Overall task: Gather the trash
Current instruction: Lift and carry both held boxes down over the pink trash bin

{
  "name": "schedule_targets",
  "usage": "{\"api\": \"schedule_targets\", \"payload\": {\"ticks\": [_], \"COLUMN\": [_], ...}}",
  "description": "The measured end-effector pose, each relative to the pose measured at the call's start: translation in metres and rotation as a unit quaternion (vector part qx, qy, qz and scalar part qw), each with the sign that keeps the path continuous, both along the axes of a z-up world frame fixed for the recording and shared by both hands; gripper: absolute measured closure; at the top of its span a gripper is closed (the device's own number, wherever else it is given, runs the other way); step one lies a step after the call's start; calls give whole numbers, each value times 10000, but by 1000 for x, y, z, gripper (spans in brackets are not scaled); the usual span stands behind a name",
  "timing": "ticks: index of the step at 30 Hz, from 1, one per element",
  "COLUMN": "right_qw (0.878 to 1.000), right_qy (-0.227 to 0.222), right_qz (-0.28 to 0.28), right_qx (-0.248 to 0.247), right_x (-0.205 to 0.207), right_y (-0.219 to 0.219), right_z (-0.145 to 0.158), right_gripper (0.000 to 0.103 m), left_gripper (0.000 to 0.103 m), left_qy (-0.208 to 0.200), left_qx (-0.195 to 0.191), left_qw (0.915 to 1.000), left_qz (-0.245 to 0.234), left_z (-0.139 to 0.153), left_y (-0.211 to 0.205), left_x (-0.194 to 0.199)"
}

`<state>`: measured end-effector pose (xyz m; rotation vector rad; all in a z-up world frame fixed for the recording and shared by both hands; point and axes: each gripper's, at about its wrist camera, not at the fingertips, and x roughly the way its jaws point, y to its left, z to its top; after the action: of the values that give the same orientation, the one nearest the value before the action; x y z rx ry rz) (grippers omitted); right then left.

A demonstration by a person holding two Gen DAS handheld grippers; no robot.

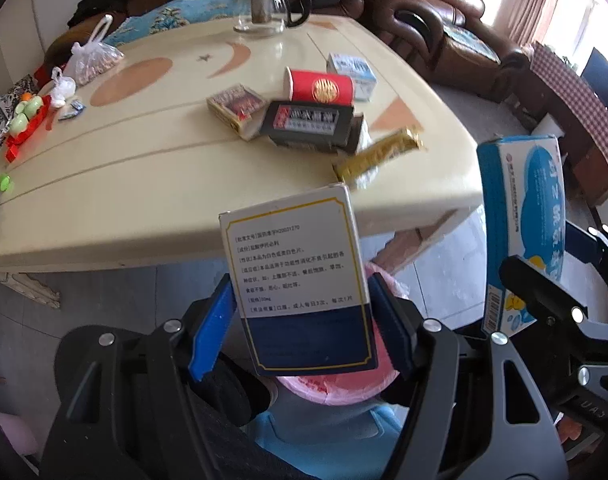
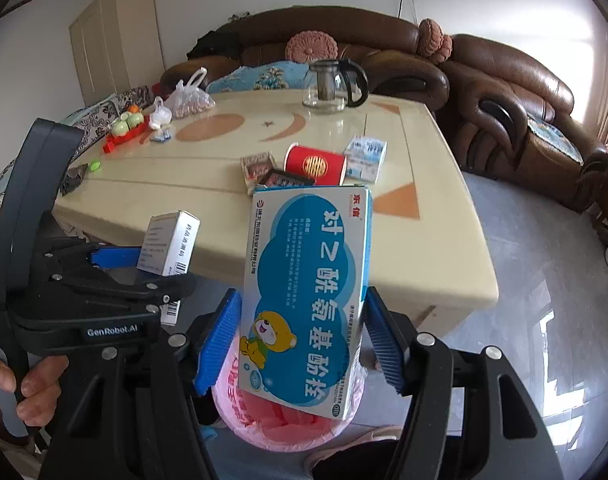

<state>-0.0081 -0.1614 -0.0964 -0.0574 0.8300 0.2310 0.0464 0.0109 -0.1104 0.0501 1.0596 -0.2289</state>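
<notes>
Over the pink-lined bin (image 1: 336,388), the left wrist view shows the left gripper (image 1: 304,328) clamped on a white and navy medicine box (image 1: 296,276), held upright. Behind it more boxes lie on the cream bench (image 1: 144,168). From the right wrist view, the right gripper (image 2: 300,344) grips a blue box (image 2: 308,300) above the same bin (image 2: 264,424).

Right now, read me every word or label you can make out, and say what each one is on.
"GenRobot.AI": on the left tool's black body.
"对乙酰氨基酚栓": on the blue medicine box in the right tool.
"国药准字H20031270": on the white medicine box in the left tool; the rest is too small.
Packs on the table: too blurred.
</notes>
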Motion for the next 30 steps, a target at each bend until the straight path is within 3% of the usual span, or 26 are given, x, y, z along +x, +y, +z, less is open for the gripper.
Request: {"api": "schedule_targets", "payload": {"ticks": [15,30], "right_qw": [9986,9918], "right_qy": [522,1258], "right_qz": [-46,-220], "right_qx": [-38,-10], "right_x": [2,22], "right_y": [-1,-10], "right_z": [-48,-117], "right_gripper": [42,42], "left_gripper": [37,37], "left_qy": [657,1379], "left_qx": [152,239], "left_qw": [9972,9892], "left_qz": [-337,-431], "left_z": [-62,-126], "left_y": [-22,-34], "left_x": [-9,10]}}
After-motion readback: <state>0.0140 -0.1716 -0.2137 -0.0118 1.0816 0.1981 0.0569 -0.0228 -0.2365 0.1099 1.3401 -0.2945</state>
